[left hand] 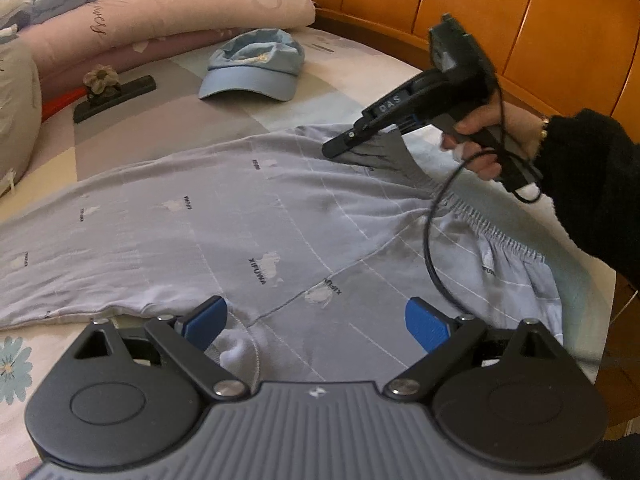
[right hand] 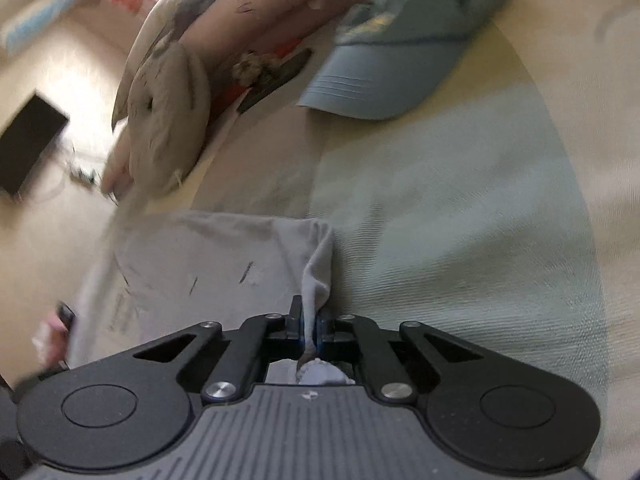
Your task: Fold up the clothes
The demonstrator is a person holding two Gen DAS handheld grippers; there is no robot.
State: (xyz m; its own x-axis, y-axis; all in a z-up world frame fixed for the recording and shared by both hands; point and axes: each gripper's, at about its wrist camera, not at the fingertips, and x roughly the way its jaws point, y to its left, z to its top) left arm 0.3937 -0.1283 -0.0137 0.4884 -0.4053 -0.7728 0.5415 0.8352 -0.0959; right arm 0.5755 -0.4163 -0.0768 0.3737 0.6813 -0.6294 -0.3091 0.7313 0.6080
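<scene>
Light grey-blue pyjama trousers (left hand: 224, 220) with small printed logos lie spread across the bed, elastic waistband (left hand: 496, 232) at the right. My left gripper (left hand: 316, 320) is open, blue pads apart, just above the near edge of the trousers. My right gripper (left hand: 340, 146) is shut on the far edge of the trousers near the waist and lifts it slightly. In the right wrist view that gripper (right hand: 310, 326) pinches a fold of the grey cloth (right hand: 200, 256).
A blue cap (left hand: 256, 68) lies on the bed beyond the trousers. A black brush with a flower ornament (left hand: 112, 94) lies at the left. Folded pink quilts (left hand: 168, 12) and pillows sit behind. An orange wooden headboard (left hand: 500, 12) runs along the right.
</scene>
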